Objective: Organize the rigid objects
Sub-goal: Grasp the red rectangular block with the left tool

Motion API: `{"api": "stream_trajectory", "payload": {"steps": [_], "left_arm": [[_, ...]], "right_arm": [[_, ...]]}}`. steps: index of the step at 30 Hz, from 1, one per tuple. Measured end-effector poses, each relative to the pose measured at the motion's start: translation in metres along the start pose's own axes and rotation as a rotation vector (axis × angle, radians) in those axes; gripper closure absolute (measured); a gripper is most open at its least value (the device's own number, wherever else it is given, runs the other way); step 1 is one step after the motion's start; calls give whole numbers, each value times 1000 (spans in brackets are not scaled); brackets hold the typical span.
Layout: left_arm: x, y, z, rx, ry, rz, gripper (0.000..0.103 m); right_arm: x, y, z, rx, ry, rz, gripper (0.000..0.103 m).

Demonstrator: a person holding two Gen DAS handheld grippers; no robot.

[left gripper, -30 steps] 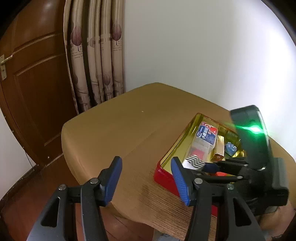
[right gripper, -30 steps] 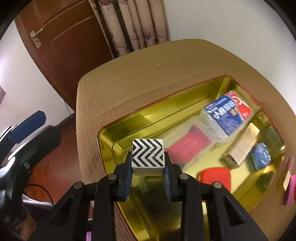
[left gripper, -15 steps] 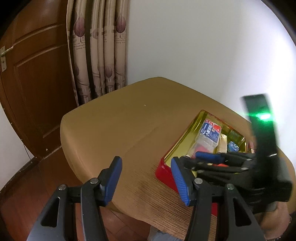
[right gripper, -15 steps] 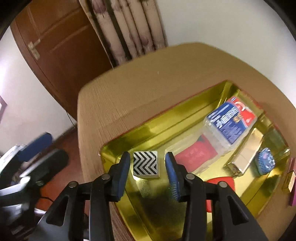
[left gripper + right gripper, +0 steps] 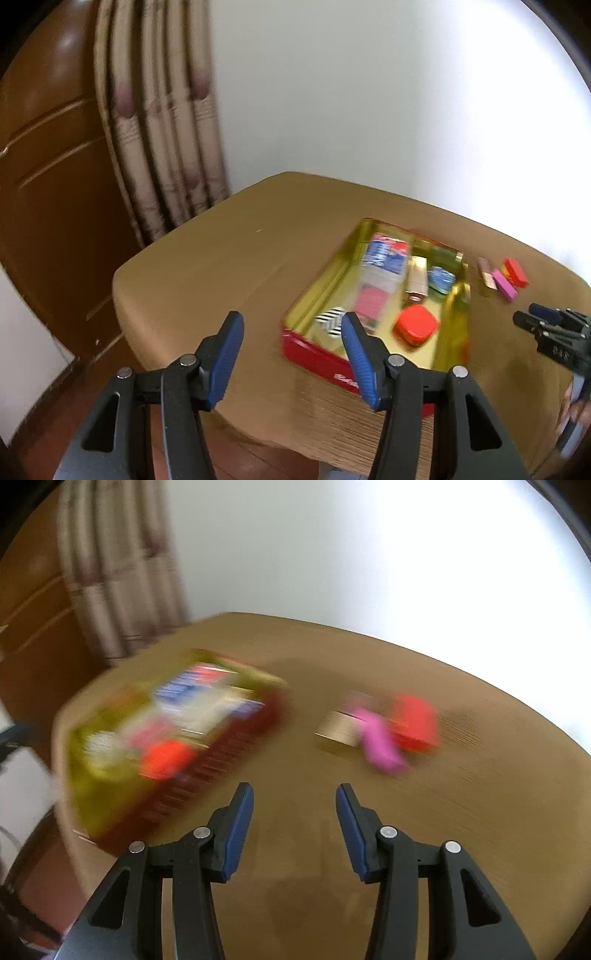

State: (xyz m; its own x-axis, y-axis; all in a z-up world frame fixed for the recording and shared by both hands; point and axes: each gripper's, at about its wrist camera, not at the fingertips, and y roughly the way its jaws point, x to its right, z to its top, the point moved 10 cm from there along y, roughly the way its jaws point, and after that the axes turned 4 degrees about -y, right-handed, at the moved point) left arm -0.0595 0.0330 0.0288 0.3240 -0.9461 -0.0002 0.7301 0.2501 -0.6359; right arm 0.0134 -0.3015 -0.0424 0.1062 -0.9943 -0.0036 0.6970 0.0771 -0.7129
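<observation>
A red tin with a gold inside (image 5: pixel 317 360) sits on the brown table; it holds a chevron-patterned block (image 5: pixel 330 320), a red square case (image 5: pixel 416 328), a blue-and-red card box (image 5: pixel 384 254), a gold bar and a small blue piece. Right of the tin lie a pink block (image 5: pixel 380 744), a red block (image 5: pixel 413 722) and a tan block (image 5: pixel 338 729), all blurred in the right wrist view. My right gripper (image 5: pixel 294 825) hangs over bare tabletop short of those blocks, its jaws opening with nothing between them. My left gripper (image 5: pixel 291 356) stands open and empty by the tin's near left corner.
The table (image 5: pixel 207 266) ends close below both grippers, with wooden floor beyond. A curtain (image 5: pixel 162 122) and a brown door (image 5: pixel 48 177) stand at the back left, a white wall behind. My right gripper's tips (image 5: pixel 546 321) show at the right edge of the left wrist view.
My right gripper let go of the chevron block inside the tin, then swung right to the loose blocks on the table. The left gripper shifted slightly and stayed open.
</observation>
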Motion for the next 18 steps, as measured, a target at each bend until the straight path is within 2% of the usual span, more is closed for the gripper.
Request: {"api": "stream_trajectory", "payload": {"steps": [3,8,12,18], "left_arm": [[22,-6,-3,2,55,-37,47],[77,-18,-6,-24,140,-183,47],[126,-18,-5,-81,168,-306,47],[196,-8,-3,-125,229,-392,47]], "right_arm": [[46,4,-19,-31,53,-88,59],[106,3,-38,-51,100,-214,59],[126,1,-51,-54,120,-256,59],[137,-5,-56,-29,169,-228,58]]}}
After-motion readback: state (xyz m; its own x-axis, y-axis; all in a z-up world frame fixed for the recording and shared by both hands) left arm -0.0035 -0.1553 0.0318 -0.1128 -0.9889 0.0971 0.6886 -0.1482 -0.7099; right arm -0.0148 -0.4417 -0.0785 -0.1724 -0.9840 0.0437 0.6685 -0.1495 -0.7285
